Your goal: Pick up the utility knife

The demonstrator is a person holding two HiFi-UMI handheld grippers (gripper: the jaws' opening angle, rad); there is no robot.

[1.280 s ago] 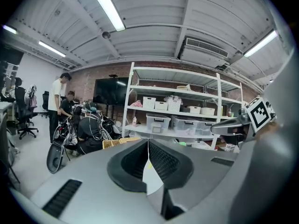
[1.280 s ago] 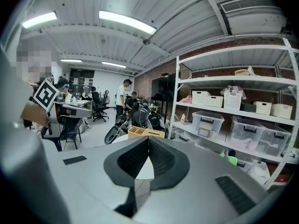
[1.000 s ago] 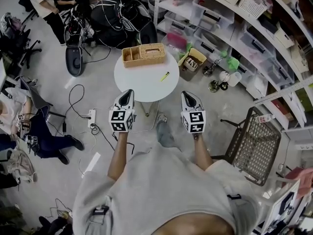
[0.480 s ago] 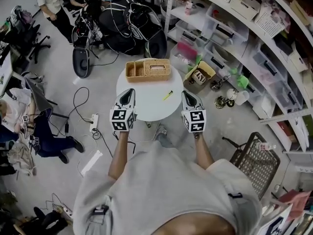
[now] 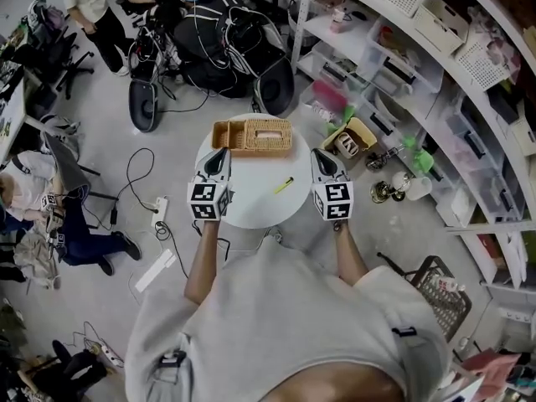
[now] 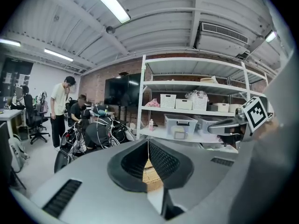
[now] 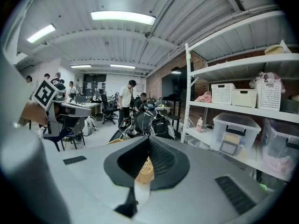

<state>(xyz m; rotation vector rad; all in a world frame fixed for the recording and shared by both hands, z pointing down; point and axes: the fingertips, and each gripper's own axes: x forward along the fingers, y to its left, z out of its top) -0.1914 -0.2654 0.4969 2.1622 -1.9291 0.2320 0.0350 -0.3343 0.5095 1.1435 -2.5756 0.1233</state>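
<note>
Your left gripper [image 5: 220, 155] and right gripper [image 5: 322, 155], both pressed together and empty, flank the round table [image 5: 249, 208] at mid-frame. The yellow utility knife [image 5: 283, 186] lies between them, probably framed for reaching.

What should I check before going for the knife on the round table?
1. Knife in view, lying free on the table: ok.
2. Nothing on or against the knife, basket apart from it: ok.
3. Right tool empty: ok.
4. Right tool open for a grasp: not ok, jaws together.
5. Left tool empty and clear of the knife: ok, jaws together.
6. Blade retracted: cannot tell, too small.
</note>
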